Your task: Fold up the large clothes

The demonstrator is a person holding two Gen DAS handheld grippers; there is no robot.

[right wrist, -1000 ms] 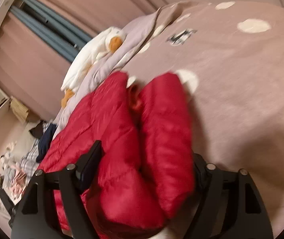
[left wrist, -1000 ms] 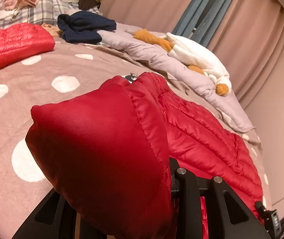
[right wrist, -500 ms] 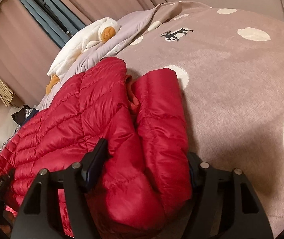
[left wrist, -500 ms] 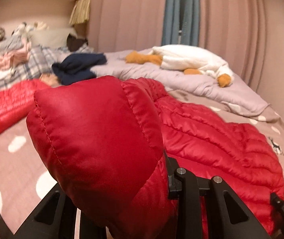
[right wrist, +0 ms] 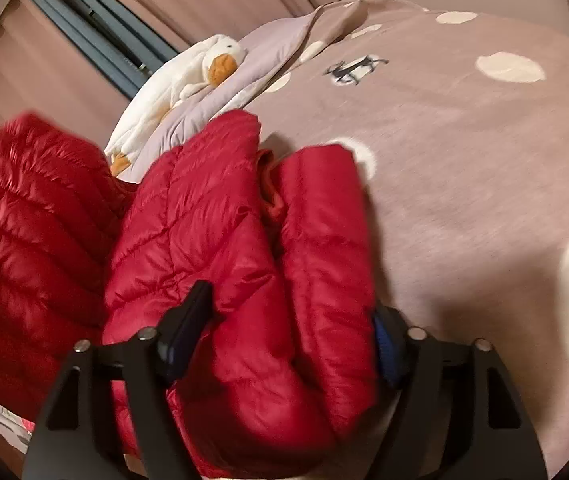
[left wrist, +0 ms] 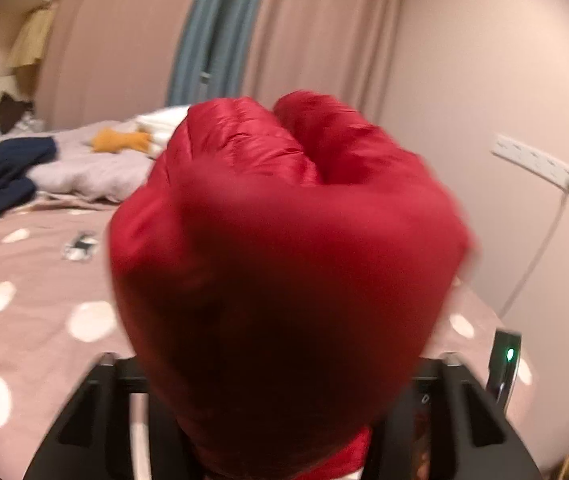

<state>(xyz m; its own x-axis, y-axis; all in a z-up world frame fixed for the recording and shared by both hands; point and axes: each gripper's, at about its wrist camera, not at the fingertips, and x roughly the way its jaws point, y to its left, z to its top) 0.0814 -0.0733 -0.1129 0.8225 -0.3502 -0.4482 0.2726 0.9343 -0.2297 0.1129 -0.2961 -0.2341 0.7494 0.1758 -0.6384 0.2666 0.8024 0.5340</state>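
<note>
- Jacket (left wrist: 284,272) rose off the bed (left wrist: 36,288), bunched in the left tongs (left wrist: 280,364).
- Right tongs (right wrist: 284,340) clamped its doubled edge; fold was under way.

A pinkish-brown bedspread (right wrist: 464,168) with big white dots is covering the bed, and a little deer print (right wrist: 354,67) is showing on it. A white stuffed goose (right wrist: 188,76) is lying on a crumpled lilac blanket (left wrist: 84,172) by the curtains (left wrist: 312,32). A navy garment (left wrist: 8,172) is sitting bunched up beside that blanket. A power strip (left wrist: 534,166) is hanging on the wall, its cord trailing down.
</note>
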